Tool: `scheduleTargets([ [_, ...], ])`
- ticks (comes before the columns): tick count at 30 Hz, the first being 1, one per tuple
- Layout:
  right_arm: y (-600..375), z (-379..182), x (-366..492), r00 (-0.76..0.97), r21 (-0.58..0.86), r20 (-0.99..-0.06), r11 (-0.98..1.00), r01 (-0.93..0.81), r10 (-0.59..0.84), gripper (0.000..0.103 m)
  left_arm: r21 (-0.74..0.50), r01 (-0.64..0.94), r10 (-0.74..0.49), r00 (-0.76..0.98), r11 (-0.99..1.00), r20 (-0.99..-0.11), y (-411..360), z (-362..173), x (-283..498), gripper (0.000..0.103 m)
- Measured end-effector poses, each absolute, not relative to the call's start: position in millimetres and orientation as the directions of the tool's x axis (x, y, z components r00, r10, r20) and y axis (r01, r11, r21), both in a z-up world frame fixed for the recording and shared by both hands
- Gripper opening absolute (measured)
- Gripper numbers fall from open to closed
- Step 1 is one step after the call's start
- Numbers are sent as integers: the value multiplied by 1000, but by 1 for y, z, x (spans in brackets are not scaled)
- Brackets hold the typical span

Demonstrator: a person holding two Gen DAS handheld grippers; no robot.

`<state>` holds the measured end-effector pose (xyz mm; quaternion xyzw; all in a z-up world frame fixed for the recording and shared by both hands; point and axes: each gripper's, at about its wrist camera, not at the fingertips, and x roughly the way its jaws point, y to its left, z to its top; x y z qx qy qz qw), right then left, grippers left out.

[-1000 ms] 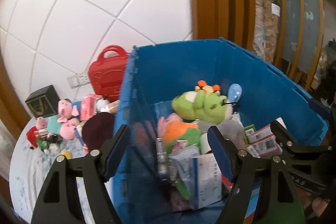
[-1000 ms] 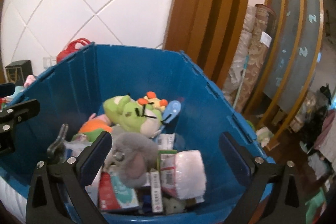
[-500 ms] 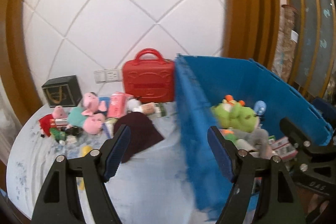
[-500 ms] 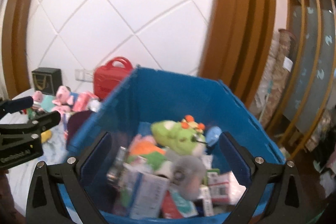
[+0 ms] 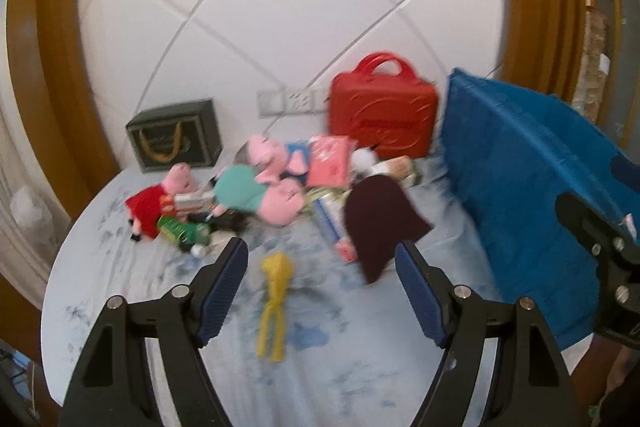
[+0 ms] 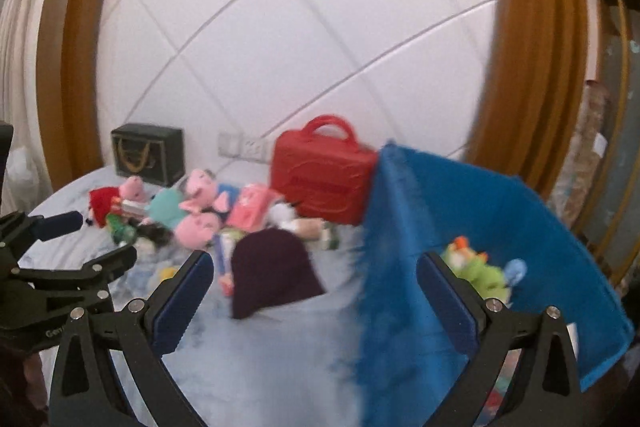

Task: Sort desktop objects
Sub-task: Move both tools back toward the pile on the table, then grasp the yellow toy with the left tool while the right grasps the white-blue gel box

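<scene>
My left gripper [image 5: 322, 265] is open and empty above the table, with a yellow toy [image 5: 274, 291] lying between its fingers' line of sight. A dark maroon cloth [image 5: 378, 219] lies just right of it. Pink pig plush toys [image 5: 276, 199] and small packets are piled behind. My right gripper [image 6: 314, 281] is open and empty, over the maroon cloth [image 6: 272, 273] and the left wall of the blue bin [image 6: 424, 247]. A green plush [image 6: 476, 269] shows inside the bin. The left gripper also shows in the right wrist view [image 6: 52, 267].
A red carry case [image 5: 382, 117] stands at the back by the wall, next to the blue bin [image 5: 520, 179]. A dark gift box [image 5: 174, 135] stands at the back left. The round table [image 5: 340, 367] has a pale cloth; its edge curves at the left.
Both grippers have swung left, away from over the blue bin toward the table. The pile of toys and the yellow toy have come into the middle of the views.
</scene>
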<state>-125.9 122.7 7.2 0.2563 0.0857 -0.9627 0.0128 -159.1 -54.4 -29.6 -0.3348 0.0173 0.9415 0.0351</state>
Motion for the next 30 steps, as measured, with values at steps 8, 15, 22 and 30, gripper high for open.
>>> scheduleTargets([
  [8, 66, -45, -167, -782, -178, -623, -975, 131, 8, 103, -16, -34, 35, -693, -999, -720, -111, -72, -189, 76],
  [15, 64, -76, -208, -723, -150, -690, -972, 183, -30, 103, 6, 33, -25, -632, -999, -775, -143, -112, -216, 76],
  [22, 66, -129, -251, -625, -128, -780, -966, 224, -42, 103, 20, 62, -49, -505, -998, -862, -159, -181, -241, 76],
  [30, 67, -195, -288, -474, -85, -879, -961, 262, -52, 103, -10, 46, -8, -376, -999, -927, -156, -246, -270, 76],
])
